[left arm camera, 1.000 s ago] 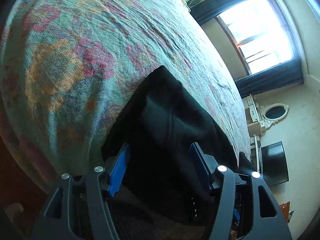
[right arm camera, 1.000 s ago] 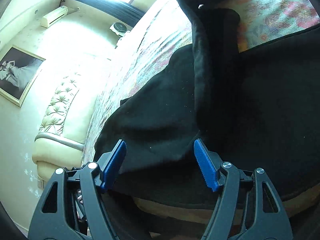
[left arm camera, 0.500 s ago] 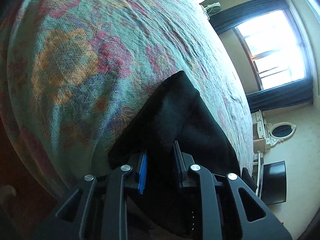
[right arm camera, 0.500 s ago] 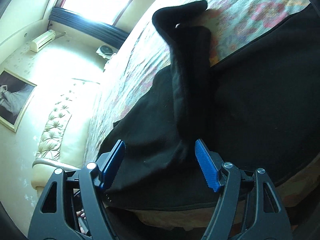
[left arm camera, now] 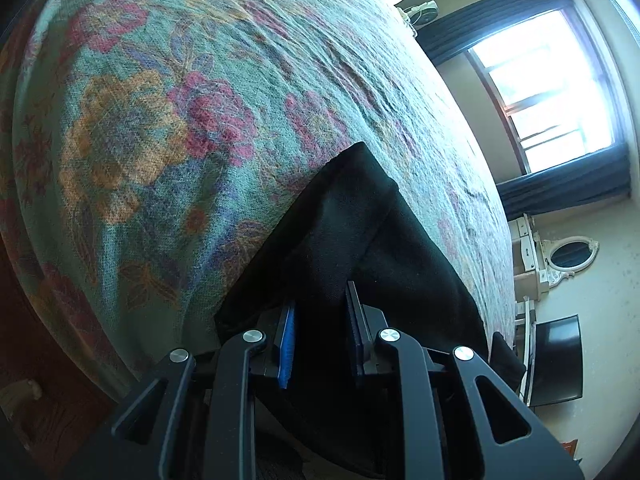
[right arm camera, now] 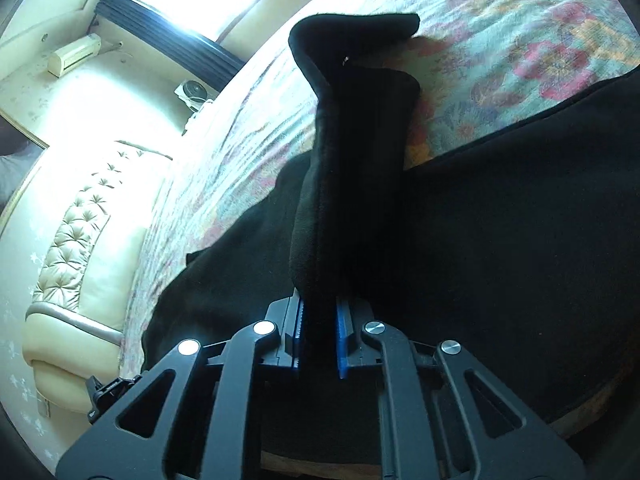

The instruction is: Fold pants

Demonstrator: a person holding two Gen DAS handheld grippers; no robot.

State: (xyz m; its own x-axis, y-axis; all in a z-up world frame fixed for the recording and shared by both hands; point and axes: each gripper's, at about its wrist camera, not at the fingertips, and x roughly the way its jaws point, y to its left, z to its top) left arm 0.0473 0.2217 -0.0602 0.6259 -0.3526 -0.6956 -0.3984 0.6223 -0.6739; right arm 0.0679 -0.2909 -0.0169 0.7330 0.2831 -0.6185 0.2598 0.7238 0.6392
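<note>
Black pants (left arm camera: 360,240) lie on a floral bedspread (left arm camera: 160,120) at the bed's near edge. My left gripper (left arm camera: 320,332) is shut on a raised fold of the pants near one corner. In the right wrist view the pants (right arm camera: 500,220) spread wide across the bedspread (right arm camera: 500,32). My right gripper (right arm camera: 319,332) is shut on a bunched ridge of the black fabric (right arm camera: 352,160) that stands up and runs away from me, ending in a curled tip.
A cream tufted headboard (right arm camera: 68,248) stands at the left of the right wrist view. A bright window (left arm camera: 560,92) with dark curtains, a dresser with an oval mirror (left arm camera: 568,254) and a dark screen (left arm camera: 556,360) lie beyond the bed.
Both grippers went from open to shut on the pants, the left first and the right in the last half second. The fabric ridge now rises between the right gripper's pads.
</note>
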